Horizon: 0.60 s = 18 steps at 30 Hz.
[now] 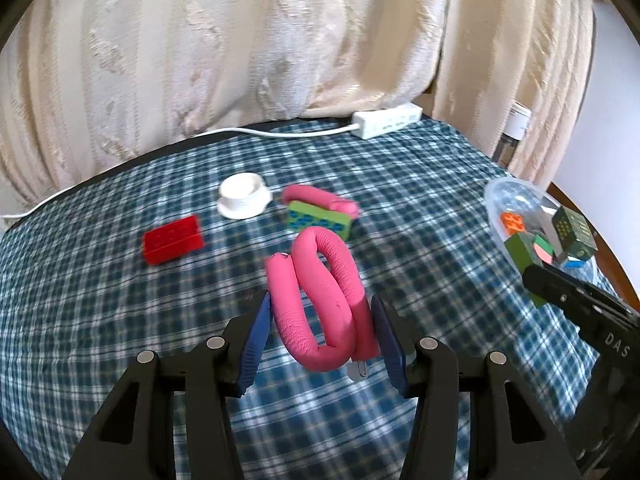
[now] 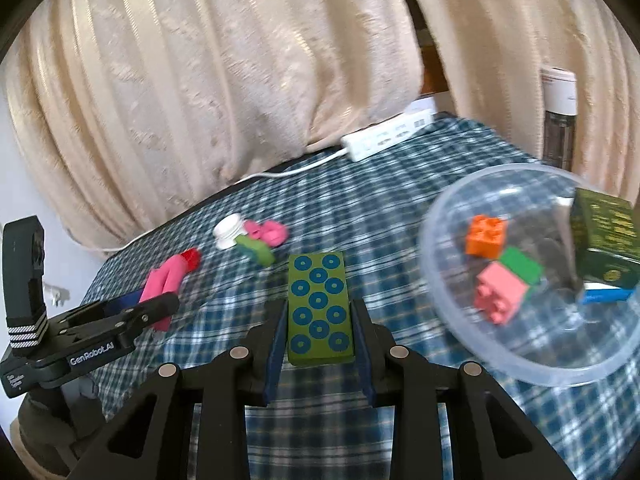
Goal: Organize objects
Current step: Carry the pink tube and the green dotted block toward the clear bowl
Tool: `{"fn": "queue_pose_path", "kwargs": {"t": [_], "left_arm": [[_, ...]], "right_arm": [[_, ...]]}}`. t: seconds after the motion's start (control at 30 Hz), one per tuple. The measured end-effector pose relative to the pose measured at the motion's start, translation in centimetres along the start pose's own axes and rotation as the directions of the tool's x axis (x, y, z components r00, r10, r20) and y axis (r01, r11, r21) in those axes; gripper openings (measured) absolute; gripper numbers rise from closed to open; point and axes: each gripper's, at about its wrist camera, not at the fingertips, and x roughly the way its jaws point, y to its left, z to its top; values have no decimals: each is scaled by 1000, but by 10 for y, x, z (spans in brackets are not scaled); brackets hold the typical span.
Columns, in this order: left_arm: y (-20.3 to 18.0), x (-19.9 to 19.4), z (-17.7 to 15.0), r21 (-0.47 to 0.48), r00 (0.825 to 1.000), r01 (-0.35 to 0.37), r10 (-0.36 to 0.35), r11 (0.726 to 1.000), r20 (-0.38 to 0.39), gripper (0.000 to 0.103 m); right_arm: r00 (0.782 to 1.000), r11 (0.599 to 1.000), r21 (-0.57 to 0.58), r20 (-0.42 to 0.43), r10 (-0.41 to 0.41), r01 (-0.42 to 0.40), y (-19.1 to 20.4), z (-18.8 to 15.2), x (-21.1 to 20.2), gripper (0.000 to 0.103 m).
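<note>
My left gripper (image 1: 320, 320) is shut on a bent pink foam roller (image 1: 320, 292) and holds it above the checked cloth; it also shows in the right wrist view (image 2: 164, 284). My right gripper (image 2: 318, 320) is shut on a green block with blue rings (image 2: 319, 308), just left of a clear plastic bowl (image 2: 520, 376). The bowl holds an orange brick (image 2: 486, 236), a pink brick (image 2: 500, 290), a green brick (image 2: 522, 264) and a dark green box (image 2: 606, 240). A red brick (image 1: 173, 239), a second pink roller (image 1: 320, 199) and another green block (image 1: 318, 220) lie on the cloth.
A white cap-like cup (image 1: 244, 195) stands beside the second roller. A white power strip (image 1: 386, 120) with its cable lies at the table's far edge, under cream curtains (image 1: 240, 48). The bowl (image 1: 496, 196) sits at the table's right edge. A bottle (image 2: 560, 120) stands behind it.
</note>
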Motion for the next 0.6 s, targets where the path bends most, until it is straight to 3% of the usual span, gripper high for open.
{"fn": "queue_pose_path", "kwargs": {"t": [0.6], "left_arm": [[-72,20,21,116,993,114,-110,987,-42,52]], "right_arm": [[990,986,118,73,-125,116,-75,5,-31,32]]}}
